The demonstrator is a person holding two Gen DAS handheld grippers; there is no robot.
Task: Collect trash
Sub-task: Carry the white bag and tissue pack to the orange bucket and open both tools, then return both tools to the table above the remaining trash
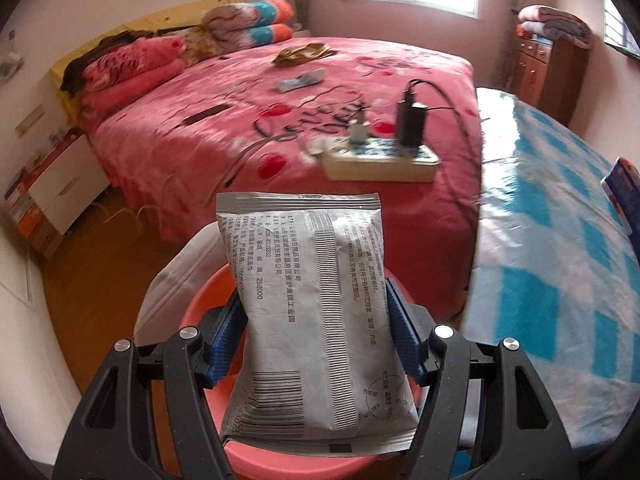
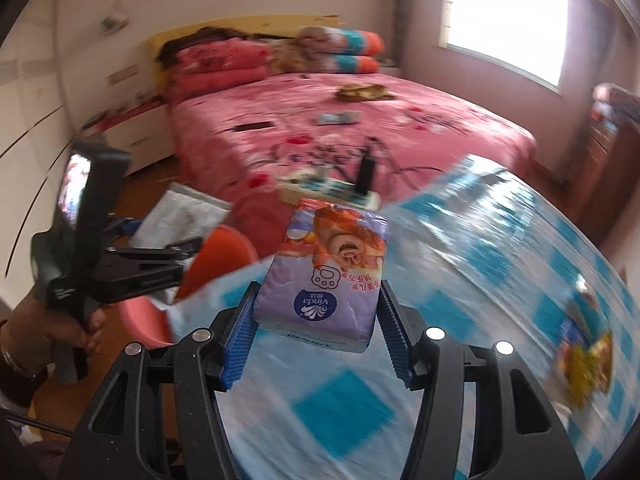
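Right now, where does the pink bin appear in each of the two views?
Left wrist view: the pink bin sits bottom centre, under the grey packet.
Right wrist view: it is at middle left, beside the left hand-held gripper.
Shared landmark: the power strip on the pink bed.

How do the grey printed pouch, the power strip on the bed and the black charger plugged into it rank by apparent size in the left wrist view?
1. Grey printed pouch, largest, though nearness to the camera inflates it.
2. Power strip.
3. Black charger, smallest.
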